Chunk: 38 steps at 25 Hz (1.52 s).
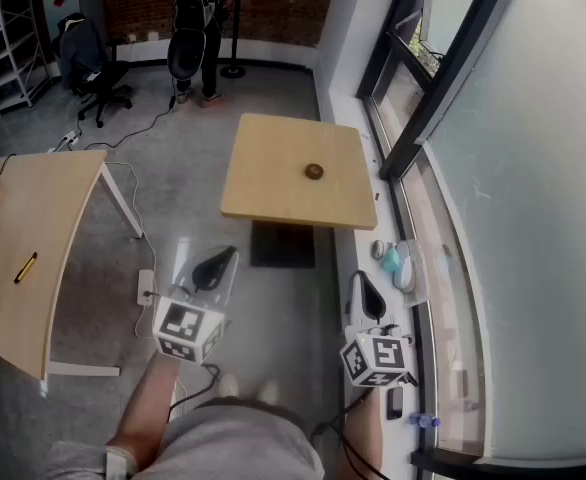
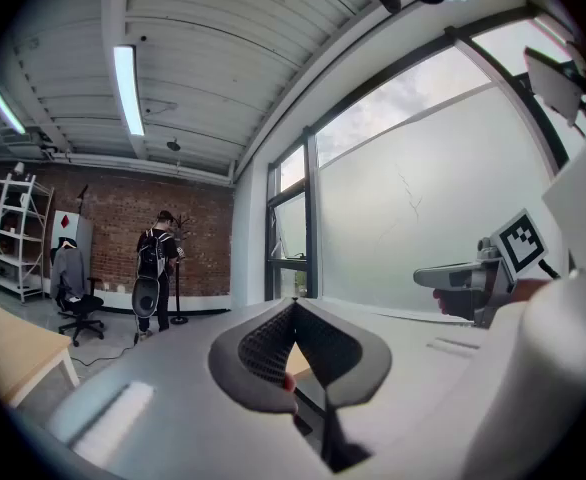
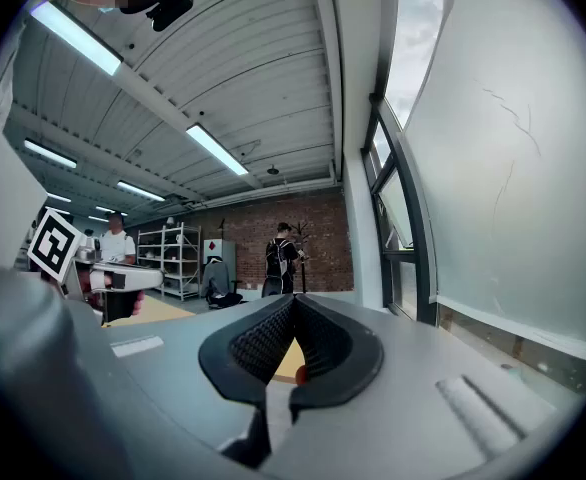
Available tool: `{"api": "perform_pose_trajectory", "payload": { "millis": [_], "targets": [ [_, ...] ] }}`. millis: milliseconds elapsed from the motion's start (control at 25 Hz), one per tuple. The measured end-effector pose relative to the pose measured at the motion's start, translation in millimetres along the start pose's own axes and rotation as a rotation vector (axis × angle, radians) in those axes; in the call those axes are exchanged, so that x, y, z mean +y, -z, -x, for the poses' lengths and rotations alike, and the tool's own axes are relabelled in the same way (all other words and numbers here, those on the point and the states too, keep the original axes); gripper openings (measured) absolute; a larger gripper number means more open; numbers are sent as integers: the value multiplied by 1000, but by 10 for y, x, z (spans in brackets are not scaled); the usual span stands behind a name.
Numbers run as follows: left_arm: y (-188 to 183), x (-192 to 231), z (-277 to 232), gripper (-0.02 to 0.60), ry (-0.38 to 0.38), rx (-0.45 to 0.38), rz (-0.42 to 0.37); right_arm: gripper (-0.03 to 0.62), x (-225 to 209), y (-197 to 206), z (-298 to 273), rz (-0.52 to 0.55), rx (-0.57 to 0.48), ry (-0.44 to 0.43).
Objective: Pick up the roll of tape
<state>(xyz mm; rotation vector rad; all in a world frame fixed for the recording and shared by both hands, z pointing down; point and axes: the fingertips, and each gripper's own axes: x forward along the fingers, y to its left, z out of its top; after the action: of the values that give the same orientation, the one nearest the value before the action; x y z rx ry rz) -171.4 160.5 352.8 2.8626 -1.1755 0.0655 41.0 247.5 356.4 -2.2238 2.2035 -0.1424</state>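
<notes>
The roll of tape point(image 1: 314, 171) is a small dark ring lying on the square wooden table point(image 1: 273, 183), right of its middle. Both grippers are held level over the floor, well short of that table's near edge. My left gripper point(image 1: 218, 261) has its dark jaws together at the tip and nothing in them; in its own view the left gripper point(image 2: 293, 313) shows only a sliver of wood behind the jaws. My right gripper point(image 1: 361, 280) is likewise shut and empty, as the right gripper point(image 3: 293, 306) shows in its own view. The tape is hidden in both gripper views.
A larger wooden table point(image 1: 13, 238) with a yellow pen point(image 1: 25, 267) stands at the left. Cables and a power strip point(image 1: 145, 286) lie on the floor. The window wall and a sill with small items point(image 1: 398, 263) run along the right. A person point(image 1: 198, 28) and an office chair point(image 1: 93, 63) are far back.
</notes>
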Motion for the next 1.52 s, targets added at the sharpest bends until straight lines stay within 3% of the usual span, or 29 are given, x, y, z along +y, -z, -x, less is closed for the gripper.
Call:
{"api": "perform_pose_trajectory", "payload": {
  "millis": [200,1000,1520],
  "targets": [
    [-11,13,-9,0,-7,-3,1,14,12,-17,-12,-51,-11,-22],
    [15,-60,2,0,-1,0,-5,14,6,83,16,-33,25,-12],
    [39,-321,-216,0,12,16,-3,15,-275,80,58,-44,32,-13]
  ]
}}
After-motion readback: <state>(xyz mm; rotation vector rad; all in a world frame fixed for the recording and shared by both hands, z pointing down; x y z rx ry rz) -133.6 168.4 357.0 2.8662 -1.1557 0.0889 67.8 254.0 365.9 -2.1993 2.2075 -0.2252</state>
